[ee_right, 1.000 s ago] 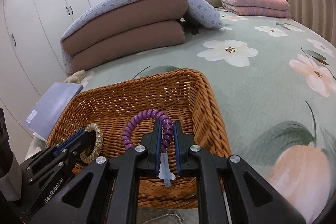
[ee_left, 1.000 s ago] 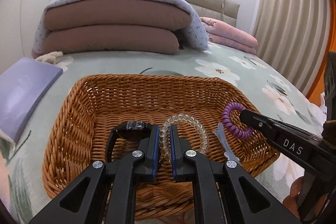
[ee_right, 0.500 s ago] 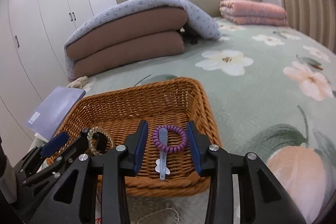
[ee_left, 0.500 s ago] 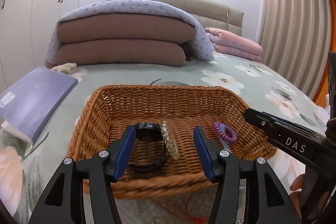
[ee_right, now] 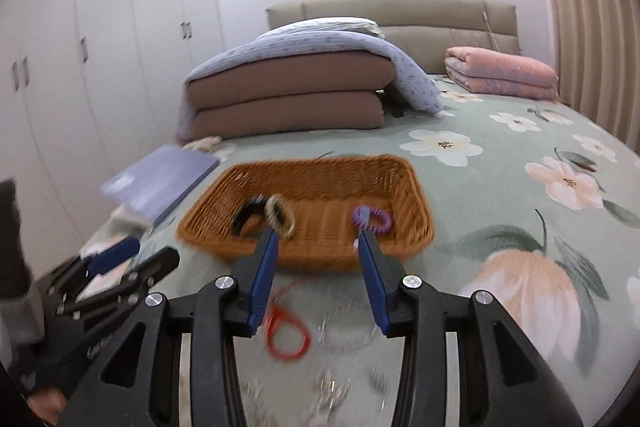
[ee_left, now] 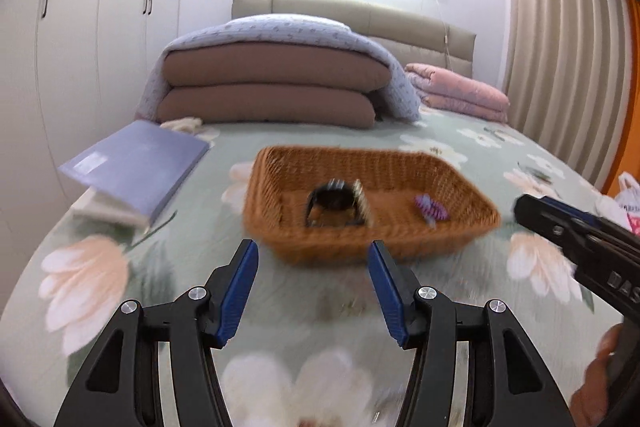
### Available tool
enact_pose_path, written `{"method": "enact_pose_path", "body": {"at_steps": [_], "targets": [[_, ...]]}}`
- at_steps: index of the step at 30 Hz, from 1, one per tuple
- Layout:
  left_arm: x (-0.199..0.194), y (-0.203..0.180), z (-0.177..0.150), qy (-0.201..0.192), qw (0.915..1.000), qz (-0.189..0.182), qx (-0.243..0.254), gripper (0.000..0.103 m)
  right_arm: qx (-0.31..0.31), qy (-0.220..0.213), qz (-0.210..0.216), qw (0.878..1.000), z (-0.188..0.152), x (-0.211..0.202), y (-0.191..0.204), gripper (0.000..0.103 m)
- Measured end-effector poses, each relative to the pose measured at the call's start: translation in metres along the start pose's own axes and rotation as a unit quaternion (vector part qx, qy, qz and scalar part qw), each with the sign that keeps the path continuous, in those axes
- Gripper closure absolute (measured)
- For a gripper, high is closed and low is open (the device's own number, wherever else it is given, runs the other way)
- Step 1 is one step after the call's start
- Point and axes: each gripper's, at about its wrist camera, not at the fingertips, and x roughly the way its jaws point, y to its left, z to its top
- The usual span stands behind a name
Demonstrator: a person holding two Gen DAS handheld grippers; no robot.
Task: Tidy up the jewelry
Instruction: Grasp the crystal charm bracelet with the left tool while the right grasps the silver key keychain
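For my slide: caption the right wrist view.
Open right gripper before brown wicker basket holding purple coil band.

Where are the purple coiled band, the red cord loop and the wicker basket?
purple coiled band (ee_right: 371, 218), right wrist view, its coil
red cord loop (ee_right: 289, 337), right wrist view, its strand
brown wicker basket (ee_right: 416, 195), right wrist view, right wall

home bedroom: floral bed (ee_right: 500, 131) bearing folded quilts (ee_right: 288, 91), headboard (ee_right: 400, 15), wardrobes (ee_right: 100, 67) and curtains (ee_right: 592, 19) lining walls.

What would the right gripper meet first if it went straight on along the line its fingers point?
Probably the near wall of the wicker basket, seen between the open right gripper fingers. The red cord lies lower on the bedspread, likely beneath that line; depth is unclear.
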Motion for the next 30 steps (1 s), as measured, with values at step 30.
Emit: {"method": "enact_pose_path", "body": {"at_steps": [30], "targets": [[-0.010, -0.018, -0.087, 0.129, 0.9900, -0.058, -0.001, 0.044, 0.023, 0.111, 0.007, 0.993, -0.102, -0.017, -0.026, 0.058]]}}
